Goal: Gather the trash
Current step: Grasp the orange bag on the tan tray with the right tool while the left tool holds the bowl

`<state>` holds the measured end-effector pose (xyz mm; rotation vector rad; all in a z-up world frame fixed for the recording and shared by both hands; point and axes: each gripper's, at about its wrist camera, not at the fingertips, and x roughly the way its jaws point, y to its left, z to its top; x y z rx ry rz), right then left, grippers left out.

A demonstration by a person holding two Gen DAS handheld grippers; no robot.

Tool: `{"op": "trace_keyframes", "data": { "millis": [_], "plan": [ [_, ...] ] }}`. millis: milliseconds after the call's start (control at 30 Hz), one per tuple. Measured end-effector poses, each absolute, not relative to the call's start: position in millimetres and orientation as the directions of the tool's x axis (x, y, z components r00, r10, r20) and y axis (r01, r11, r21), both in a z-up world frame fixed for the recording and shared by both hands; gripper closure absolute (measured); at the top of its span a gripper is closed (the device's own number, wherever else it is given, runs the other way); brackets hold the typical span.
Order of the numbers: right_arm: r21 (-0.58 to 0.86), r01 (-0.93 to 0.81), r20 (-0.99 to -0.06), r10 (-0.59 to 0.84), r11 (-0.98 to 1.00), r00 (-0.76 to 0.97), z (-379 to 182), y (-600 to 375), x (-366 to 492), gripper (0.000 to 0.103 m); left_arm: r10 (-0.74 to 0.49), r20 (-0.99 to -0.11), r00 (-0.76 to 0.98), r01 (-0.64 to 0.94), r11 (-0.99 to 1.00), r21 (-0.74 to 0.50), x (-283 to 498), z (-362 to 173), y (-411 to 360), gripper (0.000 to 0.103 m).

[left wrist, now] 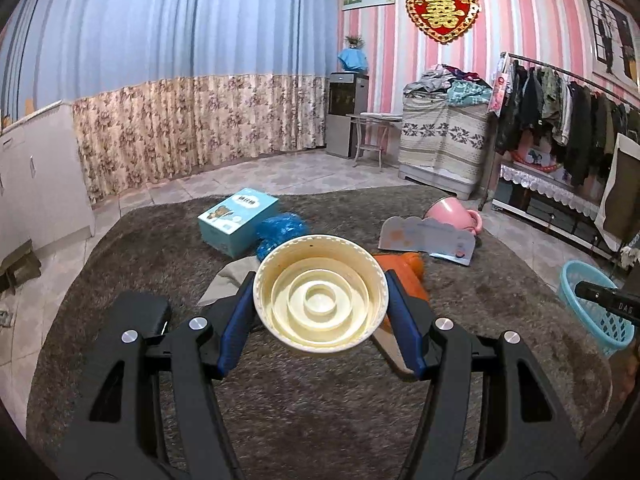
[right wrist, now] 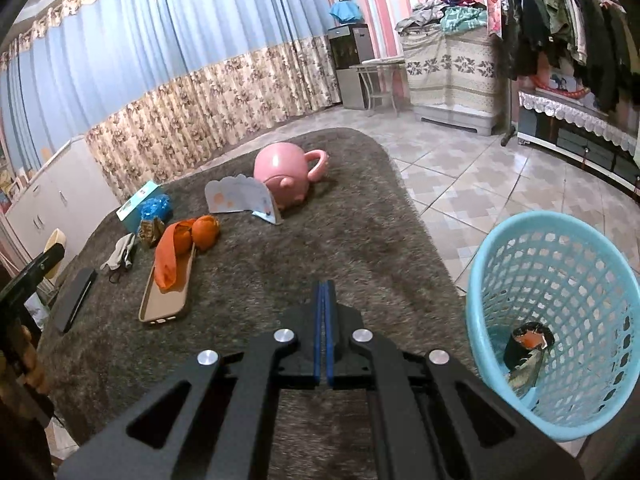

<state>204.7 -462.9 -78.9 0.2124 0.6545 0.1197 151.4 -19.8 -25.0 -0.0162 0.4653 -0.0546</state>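
Observation:
My left gripper point(left wrist: 320, 304) is shut on a cream plastic cup point(left wrist: 320, 294), held above the grey rug point(left wrist: 300, 408) with its base toward the camera. My right gripper point(right wrist: 324, 320) is shut and empty over the rug's near edge. A light blue mesh basket point(right wrist: 560, 280) stands on the tiled floor to its right and holds a dark piece of trash point(right wrist: 528, 344). The basket also shows at the right of the left wrist view point(left wrist: 592, 304). Orange wrappers point(right wrist: 188, 240) and a blue crumpled wrapper point(right wrist: 156, 206) lie on the rug.
On the rug lie a pink teapot point(right wrist: 284, 176), a folded card point(right wrist: 240, 198), a teal box point(left wrist: 236, 216), a tan phone case point(right wrist: 168, 292), a black phone point(right wrist: 74, 300) and a grey cloth point(right wrist: 120, 256). Clothes rack point(right wrist: 568, 12) stands far right.

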Motion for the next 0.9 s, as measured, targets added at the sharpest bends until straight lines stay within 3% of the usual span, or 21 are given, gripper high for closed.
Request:
{"op": "trace_keyframes", "data": {
  "millis": [200, 233, 267, 333, 633, 700, 767, 900],
  "plan": [
    [0.240, -0.094, -0.582, 0.221, 0.966, 0.782, -79.2, -432.4, 229.5, 0.097, -0.063, -0.457, 0.887, 0.049, 0.998, -0.042, 154.9, -22.8, -23.3, 0.042],
    [0.232, -0.106, -0.590, 0.226, 0.967, 0.775, -81.2, -421.1, 235.7, 0.088, -0.057, -0.456, 0.888, 0.043, 0.998, -0.040, 155.5, -22.6, -21.3, 0.042],
    [0.206, -0.125, -0.600, 0.226, 0.970, 0.767, -83.0, -404.0, 244.1, 0.061, -0.051, -0.454, 0.889, 0.037, 0.998, -0.041, 155.5, -22.6, -17.6, 0.042],
    [0.166, -0.169, -0.591, 0.235, 0.972, 0.772, -83.1, -375.5, 253.1, 0.036, -0.040, -0.456, 0.889, 0.025, 0.999, -0.039, 158.5, -24.1, -10.3, 0.042],
    [0.141, -0.326, -0.638, 0.338, 0.935, 0.692, -104.6, -266.2, 307.7, 0.037, 0.010, -0.480, 0.877, -0.035, 0.998, -0.043, 171.6, -35.5, 30.9, 0.042],
    [0.143, -0.341, -0.650, 0.348, 0.929, 0.676, -108.7, -252.6, 314.2, 0.043, 0.013, -0.481, 0.877, -0.040, 0.998, -0.046, 171.8, -36.7, 37.4, 0.042],
    [0.141, -0.359, -0.669, 0.356, 0.923, 0.652, -112.7, -243.1, 318.9, 0.089, 0.018, -0.483, 0.875, -0.046, 0.998, -0.048, 172.1, -37.3, 42.0, 0.042],
    [0.105, -0.381, -0.673, 0.347, 0.919, 0.653, -115.1, -237.7, 311.5, 0.098, 0.010, -0.483, 0.876, -0.048, 0.997, -0.068, 170.3, -37.0, 45.8, 0.042]
  ]
}}
